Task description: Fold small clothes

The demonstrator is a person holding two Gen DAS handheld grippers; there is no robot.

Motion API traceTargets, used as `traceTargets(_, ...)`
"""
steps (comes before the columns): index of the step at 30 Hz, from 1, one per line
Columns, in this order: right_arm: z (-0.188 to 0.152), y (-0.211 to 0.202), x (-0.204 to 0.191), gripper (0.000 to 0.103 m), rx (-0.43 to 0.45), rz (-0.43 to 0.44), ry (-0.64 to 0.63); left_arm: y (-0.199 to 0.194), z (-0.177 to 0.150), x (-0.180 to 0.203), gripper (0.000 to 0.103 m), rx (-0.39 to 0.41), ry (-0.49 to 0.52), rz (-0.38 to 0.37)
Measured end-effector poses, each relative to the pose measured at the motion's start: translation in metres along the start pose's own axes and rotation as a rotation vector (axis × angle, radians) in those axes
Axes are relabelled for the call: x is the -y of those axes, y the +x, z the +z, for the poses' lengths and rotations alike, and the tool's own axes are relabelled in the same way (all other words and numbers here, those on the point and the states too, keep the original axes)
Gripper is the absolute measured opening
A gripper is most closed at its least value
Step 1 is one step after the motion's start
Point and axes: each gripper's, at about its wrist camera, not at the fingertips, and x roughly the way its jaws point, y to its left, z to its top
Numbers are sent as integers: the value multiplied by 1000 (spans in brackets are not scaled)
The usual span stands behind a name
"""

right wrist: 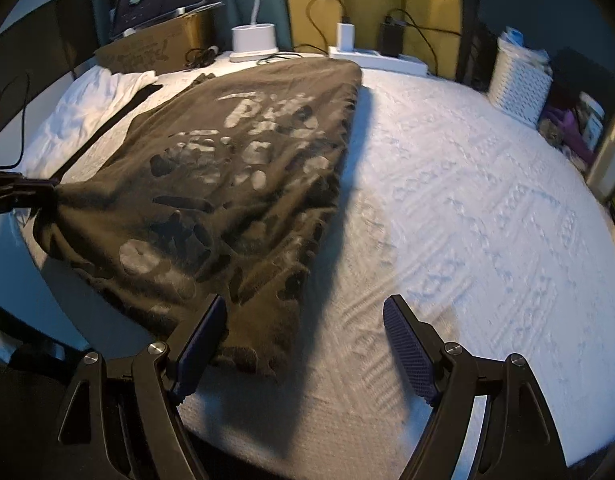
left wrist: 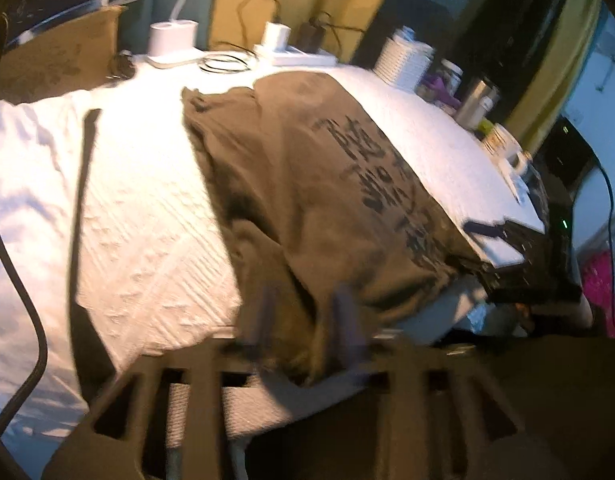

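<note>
The left claw [left wrist: 305,320] pinches the brown shirt [right wrist: 227,184] hem mid-fold, while the right claw [right wrist: 303,344], spread, should probably grip next.

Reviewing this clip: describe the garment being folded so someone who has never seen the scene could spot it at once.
Start at the white textured bedspread covering the surface. On its left half lies the olive-brown T-shirt, printed with large pale and dark lettering; the left gripper pinches its left edge. The only other cloth nearby is the plain white garment crumpled beyond it, which has no print.
</note>
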Motion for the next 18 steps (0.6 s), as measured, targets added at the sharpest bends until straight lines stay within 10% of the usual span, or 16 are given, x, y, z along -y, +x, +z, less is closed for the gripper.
traceTargets(18, 22, -7, 34, 82, 45, -10, 77, 52, 24, 17, 59, -84, 58, 99)
